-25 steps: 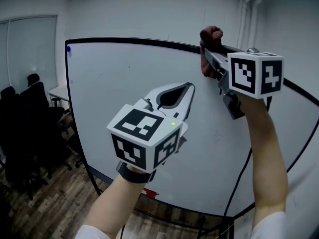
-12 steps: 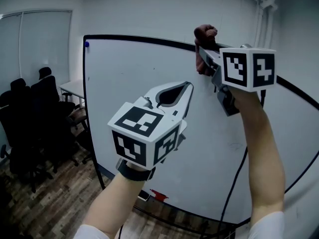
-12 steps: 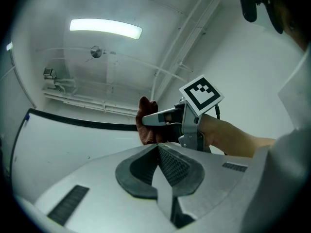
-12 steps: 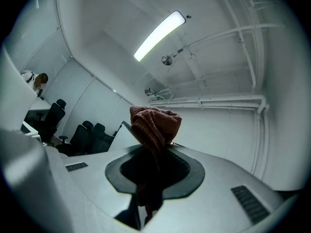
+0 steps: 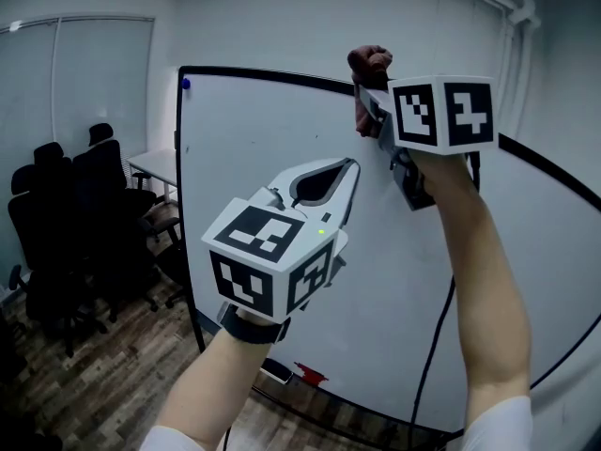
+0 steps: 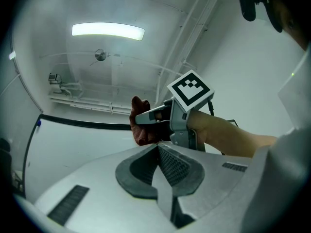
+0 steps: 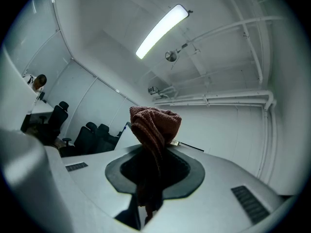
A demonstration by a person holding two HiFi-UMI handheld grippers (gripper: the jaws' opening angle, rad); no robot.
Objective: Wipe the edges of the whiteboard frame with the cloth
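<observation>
A large whiteboard [image 5: 282, 139] with a thin black frame [image 5: 272, 74] stands in front of me. My right gripper [image 5: 366, 97] is raised to the frame's top edge and is shut on a dark red cloth [image 5: 366, 73], which bunches over the edge. The same cloth [image 7: 154, 130] sticks up between the jaws in the right gripper view. My left gripper [image 5: 349, 169] hangs lower in front of the board's white face, jaws shut, holding nothing. In the left gripper view the cloth [image 6: 141, 123] and the right gripper [image 6: 138, 120] sit on the top frame [image 6: 82, 124].
Black office chairs [image 5: 80, 224] and a table [image 5: 155, 169] stand at the left. A blue magnet [image 5: 186, 84] sits at the board's top left corner. A cable [image 5: 427, 355] hangs from the right gripper. A red item [image 5: 310, 376] lies by the board's foot on the wood floor.
The right gripper with the cloth has slid left along the top frame edge. The view has turned left, showing more of the chairs. The left gripper has hardly moved.
</observation>
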